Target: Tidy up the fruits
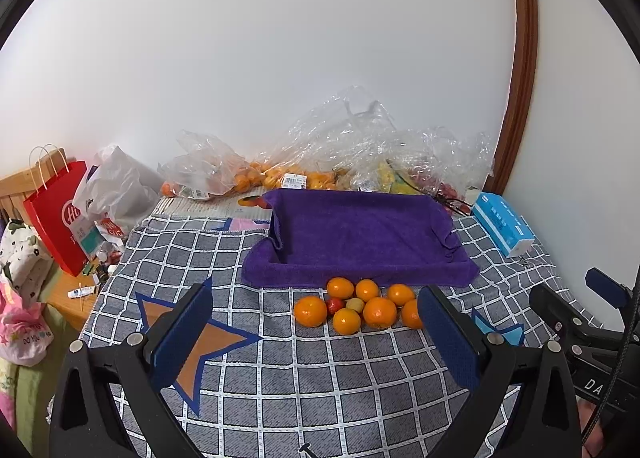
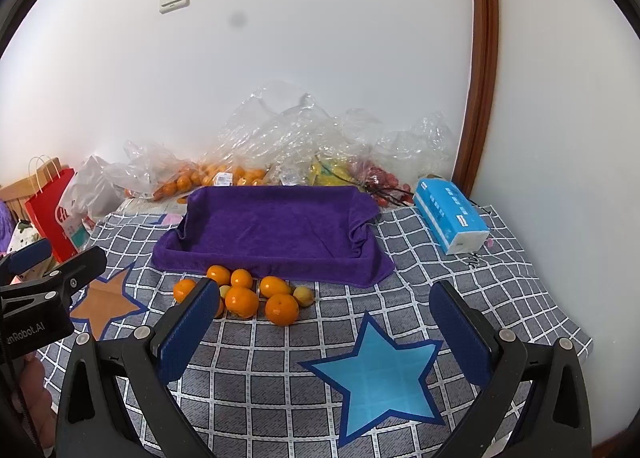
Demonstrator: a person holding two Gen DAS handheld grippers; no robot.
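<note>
Several oranges (image 1: 379, 312) (image 2: 241, 301) lie bunched on the checked cloth just in front of a tray lined with a purple towel (image 1: 360, 242) (image 2: 276, 230). Among them sit a small red fruit (image 1: 335, 305) and small yellowish fruits (image 1: 355, 304) (image 2: 303, 295). My left gripper (image 1: 316, 342) hangs open a little before the pile, nothing between its blue pads. My right gripper (image 2: 326, 334) is open too, over the blue star (image 2: 376, 372), right of the fruit. The towel tray holds nothing.
Clear plastic bags (image 1: 352, 149) (image 2: 288, 137) with oranges, yellow and red fruit lie against the wall behind the tray. A blue tissue pack (image 1: 505, 223) (image 2: 450, 215) lies at right. A red paper bag (image 1: 58, 213) and clutter stand left of the bed edge.
</note>
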